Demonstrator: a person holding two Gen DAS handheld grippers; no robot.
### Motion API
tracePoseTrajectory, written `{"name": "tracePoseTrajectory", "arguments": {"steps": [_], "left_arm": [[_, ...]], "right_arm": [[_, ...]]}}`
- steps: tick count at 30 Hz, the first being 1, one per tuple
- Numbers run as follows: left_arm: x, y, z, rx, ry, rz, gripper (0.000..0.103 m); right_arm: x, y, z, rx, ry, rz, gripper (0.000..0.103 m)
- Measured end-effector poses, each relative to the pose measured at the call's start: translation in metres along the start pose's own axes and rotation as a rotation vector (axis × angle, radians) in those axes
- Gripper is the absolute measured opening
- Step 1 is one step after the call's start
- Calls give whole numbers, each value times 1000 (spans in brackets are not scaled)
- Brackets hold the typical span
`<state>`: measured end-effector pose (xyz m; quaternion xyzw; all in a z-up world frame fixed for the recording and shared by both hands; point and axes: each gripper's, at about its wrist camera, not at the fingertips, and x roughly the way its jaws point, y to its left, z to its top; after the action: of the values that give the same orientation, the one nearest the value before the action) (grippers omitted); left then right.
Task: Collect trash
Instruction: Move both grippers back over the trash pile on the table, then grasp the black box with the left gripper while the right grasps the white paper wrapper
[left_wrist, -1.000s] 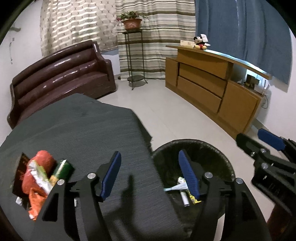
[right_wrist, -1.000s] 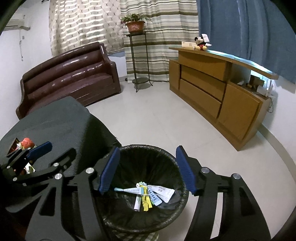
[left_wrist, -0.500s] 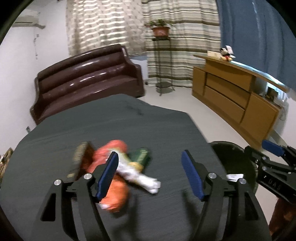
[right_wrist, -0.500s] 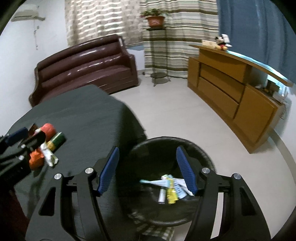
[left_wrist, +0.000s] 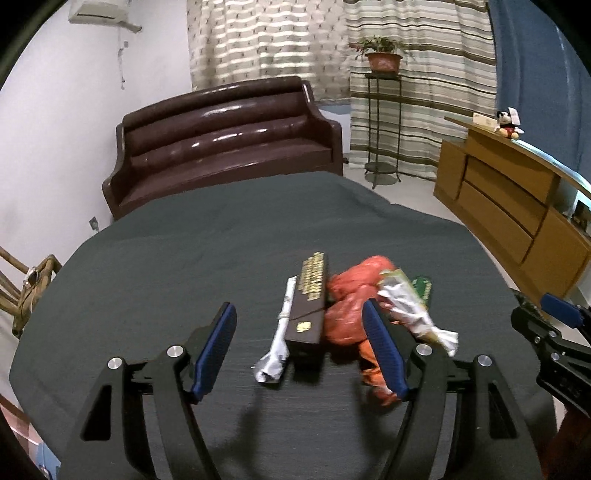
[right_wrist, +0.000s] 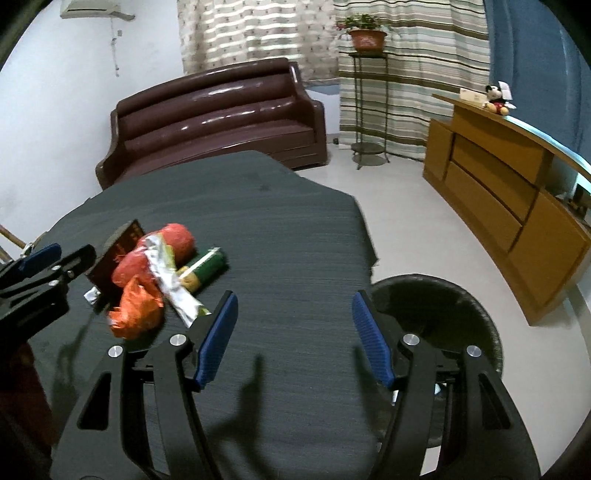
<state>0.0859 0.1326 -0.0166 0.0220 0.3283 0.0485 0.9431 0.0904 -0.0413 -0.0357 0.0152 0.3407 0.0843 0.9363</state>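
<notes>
Left wrist view: left gripper (left_wrist: 299, 350) fingers spread, empty, above the brown box (left_wrist: 308, 314); right gripper (right_wrist: 291, 338) fingers spread over bare bench (right_wrist: 280, 229).

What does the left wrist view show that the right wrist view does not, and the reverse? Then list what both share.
Only the left wrist view shows the white twisted wrapper lying full length beside the dark brown box.

Only the right wrist view shows the black bin on the floor past the table's edge, and the green packet in full.

Both show the orange bag, the silver wrapper, the grey table, the sofa, and both grippers open and empty: left gripper, right gripper.
</notes>
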Motion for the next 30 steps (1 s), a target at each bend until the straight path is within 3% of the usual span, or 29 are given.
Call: {"name": "tracePoseTrajectory", "arguments": {"steps": [6,9,13,17,30], "left_arm": [[15,10,-5,9,35,-23,68],[18,11,-7,15,43,-32,63],[23,12,-5,24,54,-58,49],[27,11,-3,34,68,-103,27],[5,24,1,23,13,-151,24]], "right_arm": [[10,15,3,-24,19,21,63],[14,20,5,-32,27,28,63],[20,24,8,-36,36,34,63],[25,28,8,-41,45,38,63],[36,40,10,-63,61,58,63]]}}
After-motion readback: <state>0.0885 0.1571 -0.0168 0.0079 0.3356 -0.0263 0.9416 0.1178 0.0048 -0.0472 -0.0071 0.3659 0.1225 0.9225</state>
